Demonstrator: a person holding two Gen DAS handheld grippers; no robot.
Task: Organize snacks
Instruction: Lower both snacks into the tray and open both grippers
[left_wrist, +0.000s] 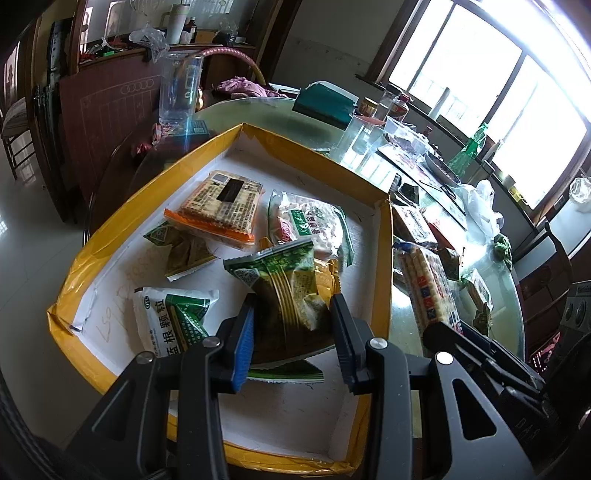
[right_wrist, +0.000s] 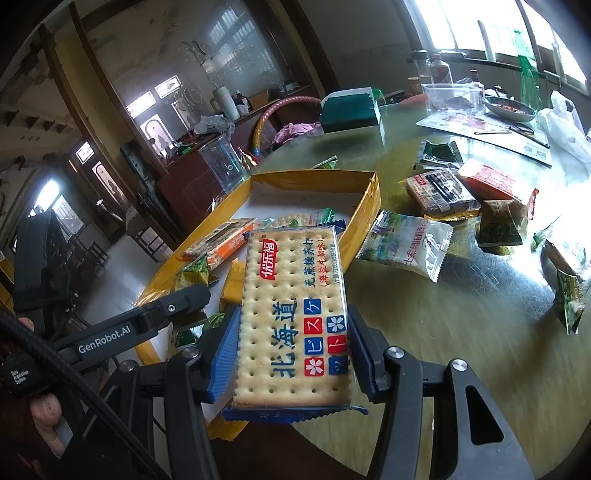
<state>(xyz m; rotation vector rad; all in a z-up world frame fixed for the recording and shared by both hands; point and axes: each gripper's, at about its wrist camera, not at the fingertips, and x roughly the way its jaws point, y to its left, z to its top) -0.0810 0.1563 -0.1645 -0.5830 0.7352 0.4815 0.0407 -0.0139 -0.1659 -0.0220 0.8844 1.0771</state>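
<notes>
My left gripper (left_wrist: 293, 326) is shut on a green snack packet (left_wrist: 288, 284) and holds it over the white inside of a yellow-rimmed box (left_wrist: 388, 258). In the box lie an orange-edged cracker pack (left_wrist: 221, 206), a clear pack of round crackers (left_wrist: 314, 225), a green-and-white sachet (left_wrist: 170, 317) and another green packet (left_wrist: 181, 251). My right gripper (right_wrist: 291, 354) is shut on a long cracker pack (right_wrist: 291, 314) with blue print. It hangs above the near right corner of the box (right_wrist: 369, 195), just right of the left gripper.
Loose snacks lie on the round glass table (right_wrist: 461, 332) right of the box: a white sachet (right_wrist: 410, 240), a brown pack (right_wrist: 439, 195), a red pack (right_wrist: 491, 181), green packets (right_wrist: 502, 225). Farther back stand a teal box (right_wrist: 349, 109), a plastic tub (right_wrist: 450, 96) and a bowl (right_wrist: 509, 107).
</notes>
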